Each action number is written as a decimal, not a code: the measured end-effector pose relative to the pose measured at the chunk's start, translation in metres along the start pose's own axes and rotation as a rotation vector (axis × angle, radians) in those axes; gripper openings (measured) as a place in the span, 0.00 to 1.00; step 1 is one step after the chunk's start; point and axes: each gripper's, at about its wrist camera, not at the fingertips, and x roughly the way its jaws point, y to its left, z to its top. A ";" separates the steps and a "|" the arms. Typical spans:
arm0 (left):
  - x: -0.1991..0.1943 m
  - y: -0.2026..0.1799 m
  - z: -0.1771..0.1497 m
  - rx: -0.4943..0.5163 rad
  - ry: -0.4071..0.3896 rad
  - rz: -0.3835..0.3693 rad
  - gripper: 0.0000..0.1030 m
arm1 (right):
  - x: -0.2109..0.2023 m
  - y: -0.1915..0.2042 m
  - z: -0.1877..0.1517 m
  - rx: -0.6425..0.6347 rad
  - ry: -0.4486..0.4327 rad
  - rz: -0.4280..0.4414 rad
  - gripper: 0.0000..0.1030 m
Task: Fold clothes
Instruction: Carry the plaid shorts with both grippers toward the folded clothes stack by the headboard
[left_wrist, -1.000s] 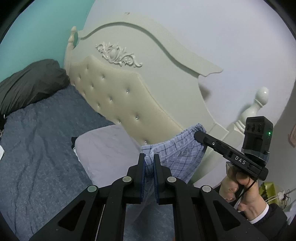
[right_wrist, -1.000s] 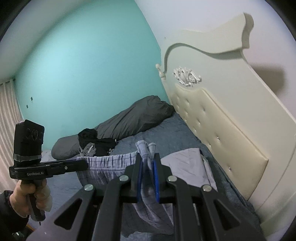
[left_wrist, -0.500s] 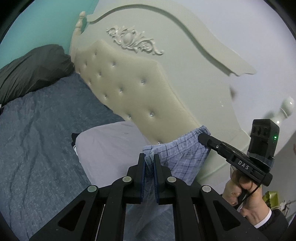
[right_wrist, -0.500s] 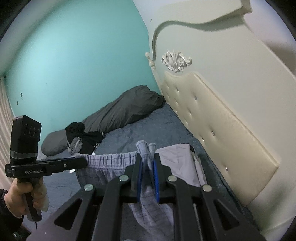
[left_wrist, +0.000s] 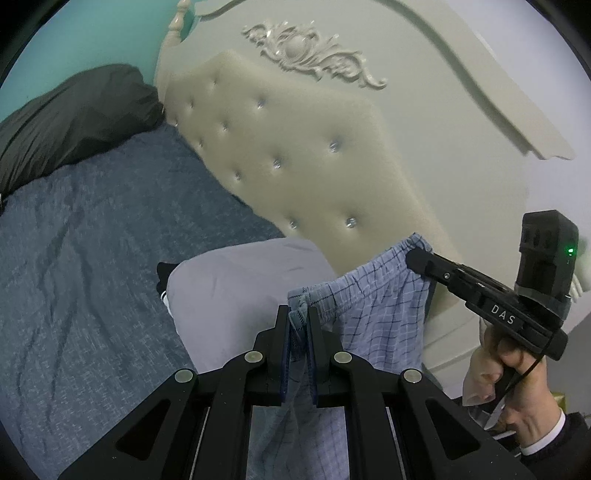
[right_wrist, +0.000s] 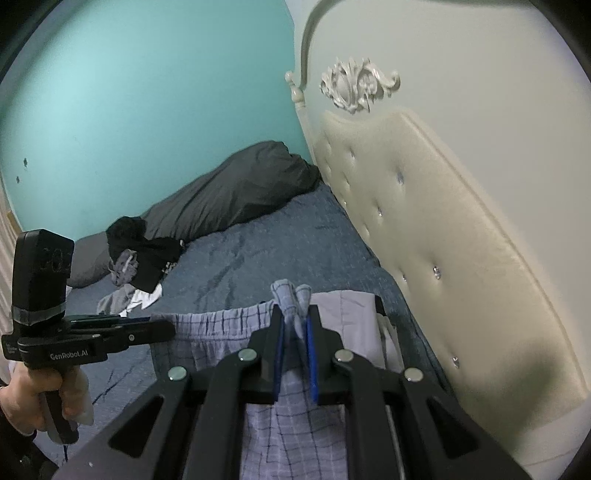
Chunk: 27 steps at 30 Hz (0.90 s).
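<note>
Light blue plaid shorts hang by their elastic waistband in the air above the bed. My left gripper is shut on one end of the waistband. My right gripper is shut on the other end. The right gripper also shows in the left wrist view, and the left gripper shows in the right wrist view, both pinching the shorts. The waistband is stretched between them and the legs hang down.
A light grey folded garment lies on the dark blue bedspread below the shorts. A cream tufted headboard rises close behind. A dark grey duvet and a pile of dark clothes lie farther along the bed.
Both grippers have moved closer to the headboard and lower toward the bed, keeping the shorts stretched between them. Both grips are unchanged.
</note>
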 end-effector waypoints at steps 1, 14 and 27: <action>0.005 0.003 0.001 -0.004 0.006 0.002 0.08 | 0.007 -0.001 0.000 -0.005 0.010 -0.007 0.10; 0.064 0.044 -0.006 -0.075 0.076 0.000 0.08 | 0.081 -0.020 -0.006 -0.032 0.131 -0.054 0.10; 0.099 0.064 -0.009 -0.105 0.126 0.019 0.08 | 0.124 -0.025 -0.017 -0.084 0.214 -0.096 0.10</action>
